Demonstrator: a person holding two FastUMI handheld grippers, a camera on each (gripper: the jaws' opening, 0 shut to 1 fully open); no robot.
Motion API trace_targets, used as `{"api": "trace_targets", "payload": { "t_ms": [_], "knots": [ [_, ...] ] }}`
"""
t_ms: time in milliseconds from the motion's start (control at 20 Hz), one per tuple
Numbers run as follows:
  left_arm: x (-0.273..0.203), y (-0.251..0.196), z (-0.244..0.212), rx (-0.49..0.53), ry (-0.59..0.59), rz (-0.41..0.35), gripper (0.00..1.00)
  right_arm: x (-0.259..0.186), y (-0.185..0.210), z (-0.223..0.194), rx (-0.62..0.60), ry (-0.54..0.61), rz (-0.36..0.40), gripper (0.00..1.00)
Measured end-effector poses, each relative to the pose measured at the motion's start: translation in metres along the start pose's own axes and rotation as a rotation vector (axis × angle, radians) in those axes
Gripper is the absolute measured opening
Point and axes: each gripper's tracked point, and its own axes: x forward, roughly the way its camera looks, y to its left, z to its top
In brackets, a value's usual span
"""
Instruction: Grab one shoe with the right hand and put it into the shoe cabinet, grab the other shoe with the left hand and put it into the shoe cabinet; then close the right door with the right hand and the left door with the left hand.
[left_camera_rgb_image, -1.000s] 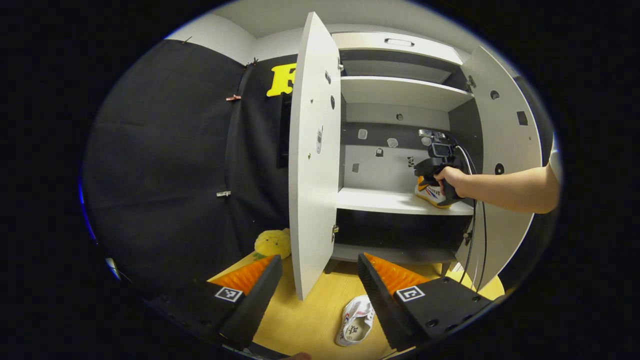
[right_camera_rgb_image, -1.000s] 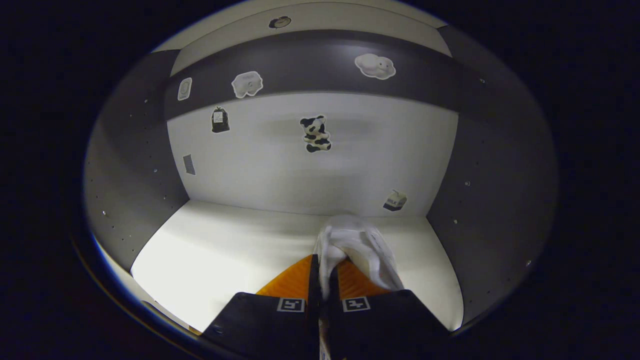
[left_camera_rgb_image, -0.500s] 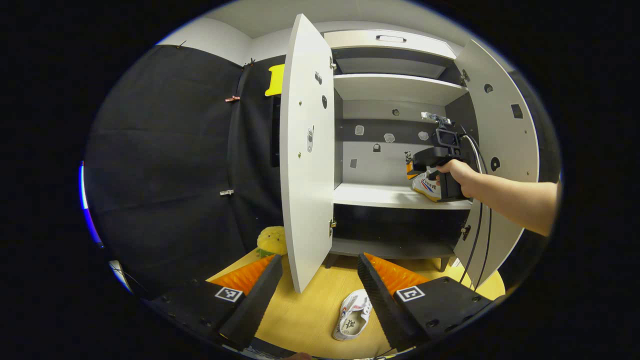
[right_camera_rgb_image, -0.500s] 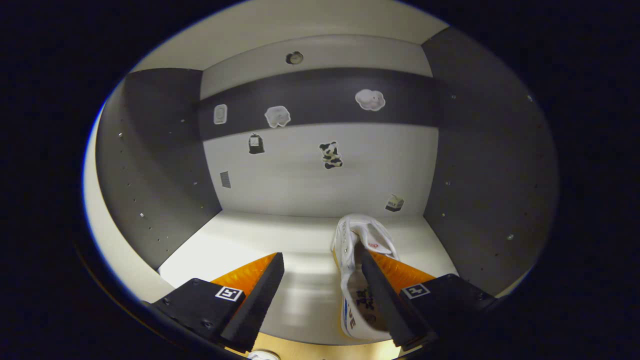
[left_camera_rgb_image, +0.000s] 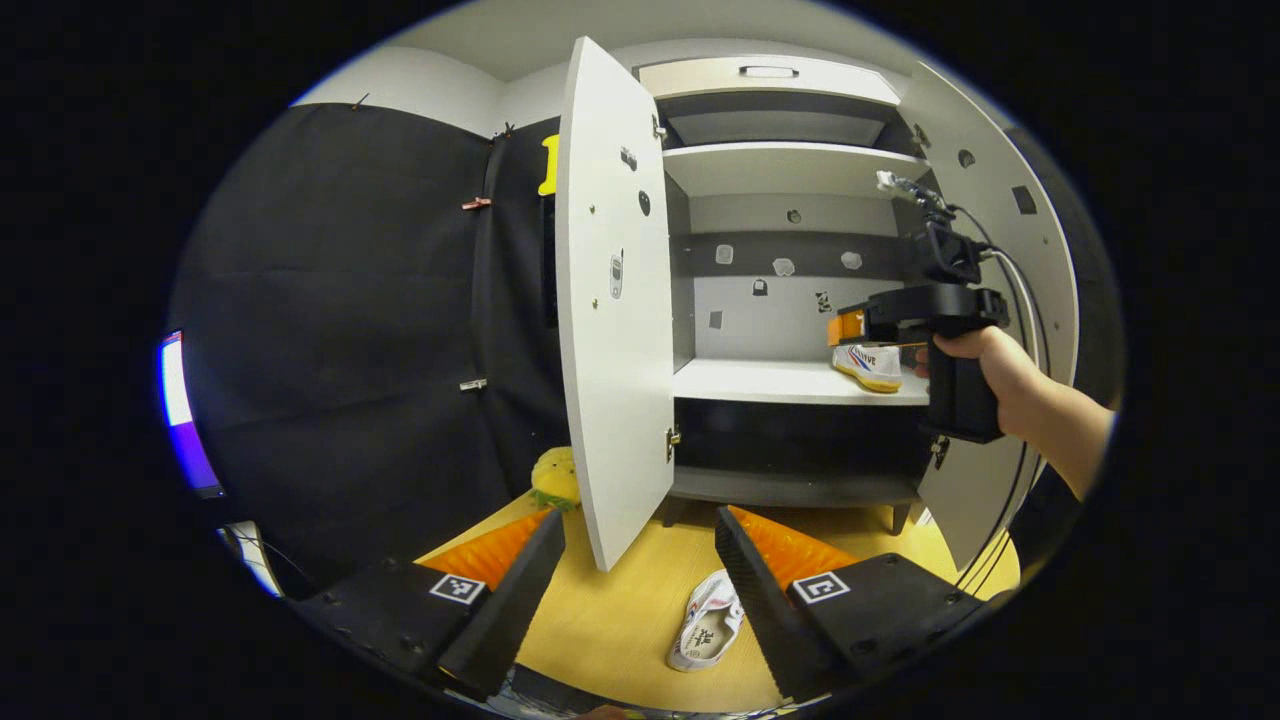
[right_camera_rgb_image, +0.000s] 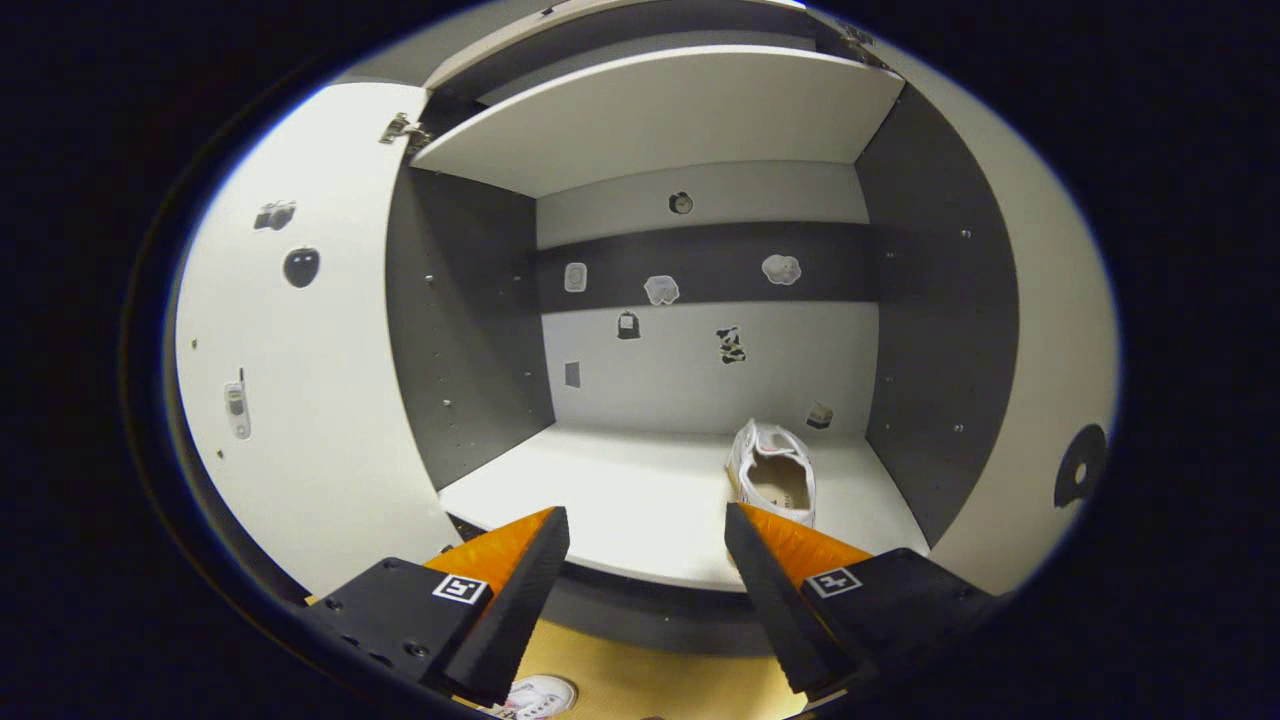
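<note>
shoe on shelf (right_camera_rgb_image: 772, 482): was seen resting on the middle shelf (right_camera_rgb_image: 620, 500) of the shoe cabinet (left_camera_rgb_image: 800, 170), toward its right side, toe pointing to the far wall; nothing was touching it.
right gripper (right_camera_rgb_image: 648, 545): fingers were spread wide, nothing between them; it was held just in front of the shelf edge, with the hand (left_camera_rgb_image: 1000, 365) visible in the left gripper view.
step: first shoe judged placed; the second shoe was judged next in line.
shoe on floor (left_camera_rgb_image: 708, 632): was lying on the yellow floor (left_camera_rgb_image: 630, 620), near, in front of the cabinet, just beside the left gripper's right finger.
left gripper (left_camera_rgb_image: 640, 575): fingers were open, empty, held above the floor and not yet around the shoe.
next move: a descent over the floor shoe and a grip across its upper would be called for, then a lift to the shelf's free left part.
left door (left_camera_rgb_image: 610, 300): was standing open, edge-on, between the floor shoe and the shelf's left part; judged likely to be clipped on the way up.
right door (left_camera_rgb_image: 1010, 230): was open at the far right; cables of the right gripper were hanging in front of it.
other: a yellow plush toy (left_camera_rgb_image: 556, 478) was sitting on the floor left of the left door, well clear of the path.
</note>
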Motion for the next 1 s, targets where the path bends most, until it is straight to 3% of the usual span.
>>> {"api": "trace_targets", "payload": {
  "t_ms": [250, 400, 750, 1000],
  "knots": [
    [0.002, -0.016, -0.014, -0.002, 0.016, -0.031, 0.95, -0.059, 0.02, -0.027, -0.018, -0.051, 0.028, 0.99],
    [0.018, -0.026, -0.015, 0.056, -0.006, -0.071, 0.95, -0.092, 0.028, -0.055, -0.029, -0.038, 0.036, 0.99],
    [0.049, -0.037, -0.058, 0.117, 0.055, -0.292, 0.97, -0.151, 0.007, -0.127, -0.037, 0.077, -0.071, 1.0],
    [0.066, -0.023, -0.114, 0.118, 0.152, -0.41, 0.97, -0.2, -0.016, -0.169, -0.062, 0.147, -0.209, 1.0]
  ]
}}
